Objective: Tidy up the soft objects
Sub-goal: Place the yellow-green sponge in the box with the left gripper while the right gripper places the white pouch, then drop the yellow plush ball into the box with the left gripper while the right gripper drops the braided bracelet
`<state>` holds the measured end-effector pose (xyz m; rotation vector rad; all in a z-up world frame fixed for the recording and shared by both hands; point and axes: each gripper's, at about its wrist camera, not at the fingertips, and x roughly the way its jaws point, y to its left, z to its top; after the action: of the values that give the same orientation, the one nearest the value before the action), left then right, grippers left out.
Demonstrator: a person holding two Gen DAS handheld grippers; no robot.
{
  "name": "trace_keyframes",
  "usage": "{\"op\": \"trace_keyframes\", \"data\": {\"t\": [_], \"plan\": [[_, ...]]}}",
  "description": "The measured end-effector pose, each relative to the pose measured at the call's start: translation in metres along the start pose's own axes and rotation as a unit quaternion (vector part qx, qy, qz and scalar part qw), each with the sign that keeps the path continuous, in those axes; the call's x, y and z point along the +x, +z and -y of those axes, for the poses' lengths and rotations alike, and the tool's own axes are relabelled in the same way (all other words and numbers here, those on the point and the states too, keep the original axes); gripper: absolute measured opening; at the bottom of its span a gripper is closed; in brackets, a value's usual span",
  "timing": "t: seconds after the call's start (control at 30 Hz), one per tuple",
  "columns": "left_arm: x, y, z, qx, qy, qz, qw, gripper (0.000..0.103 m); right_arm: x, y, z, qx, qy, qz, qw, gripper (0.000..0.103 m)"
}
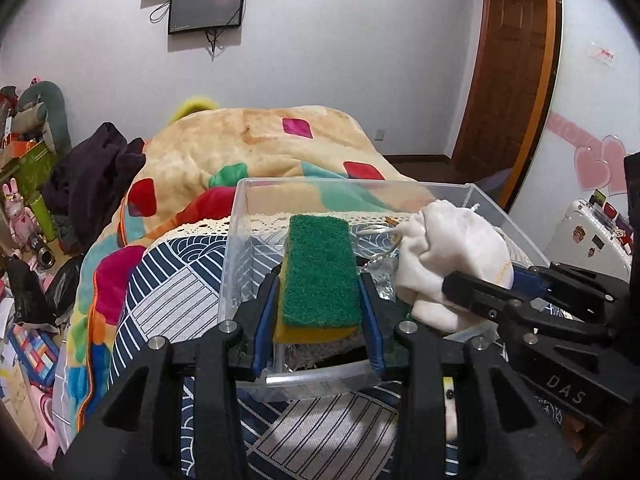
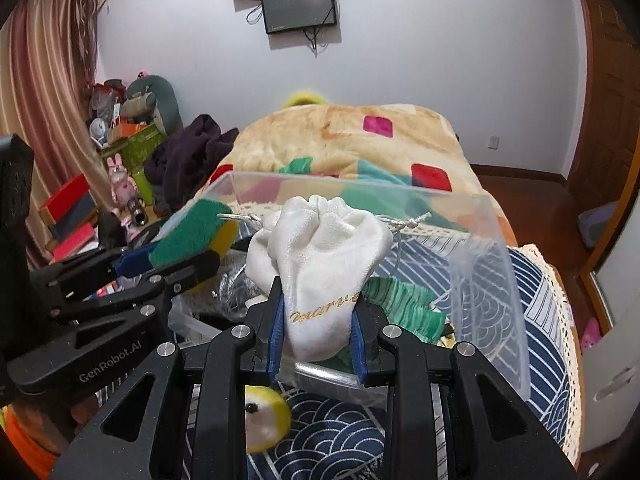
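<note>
My left gripper (image 1: 320,292) is shut on a green and yellow sponge (image 1: 320,268), held over the near part of a clear plastic bin (image 1: 236,240). My right gripper (image 2: 318,312) is shut on a white drawstring pouch (image 2: 320,256) with gold lettering, also held over the bin (image 2: 488,280). The pouch shows at the right of the left wrist view (image 1: 452,256), and the sponge at the left of the right wrist view (image 2: 192,236). A green striped cloth (image 2: 404,308) lies inside the bin.
The bin stands on a blue patterned cloth (image 1: 176,280) on a bed with a colourful blanket (image 1: 248,144). A yellow plush toy (image 2: 266,416) lies below my right gripper. Dark clothes (image 1: 92,172) and clutter fill the left side. A door (image 1: 508,60) stands at the right.
</note>
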<state>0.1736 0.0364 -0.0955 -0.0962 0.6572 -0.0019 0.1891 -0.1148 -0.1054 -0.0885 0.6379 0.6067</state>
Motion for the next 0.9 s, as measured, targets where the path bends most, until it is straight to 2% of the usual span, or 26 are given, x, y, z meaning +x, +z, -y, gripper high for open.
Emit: {"op": "trace_keyframes", "data": {"t": [0.2,0.3,0.47,0.63,0.7,0.73,0.9], "plan": [[-0.01,-0.003,0.001,-0.003,-0.009,0.001,1.0,0.05,-0.006,-0.001,0.006,0.009,0.001,-0.007,1.0,0.031],[-0.017,-0.004,0.001,-0.006,-0.014,0.005,0.9999,0.052,-0.013,-0.003,0.008,0.012,-0.003,-0.003,1.0,0.04],[-0.039,-0.003,0.001,-0.016,-0.032,0.022,0.9991,0.057,-0.041,-0.005,0.01,0.007,-0.016,0.027,0.999,0.052],[-0.065,-0.004,0.009,-0.004,-0.029,0.052,0.9982,0.064,-0.071,-0.005,0.016,0.009,-0.025,0.06,0.998,0.055],[-0.072,-0.007,0.012,0.0,-0.033,0.056,0.9979,0.068,-0.078,-0.007,0.019,0.013,-0.028,0.068,0.997,0.063],[-0.074,-0.009,0.014,0.0,-0.035,0.056,0.9978,0.07,-0.082,-0.01,0.021,0.015,-0.032,0.073,0.997,0.068],[-0.07,-0.025,0.022,0.001,-0.047,0.035,0.9983,0.073,-0.079,-0.027,0.028,0.014,-0.047,0.053,0.997,0.069]]}}
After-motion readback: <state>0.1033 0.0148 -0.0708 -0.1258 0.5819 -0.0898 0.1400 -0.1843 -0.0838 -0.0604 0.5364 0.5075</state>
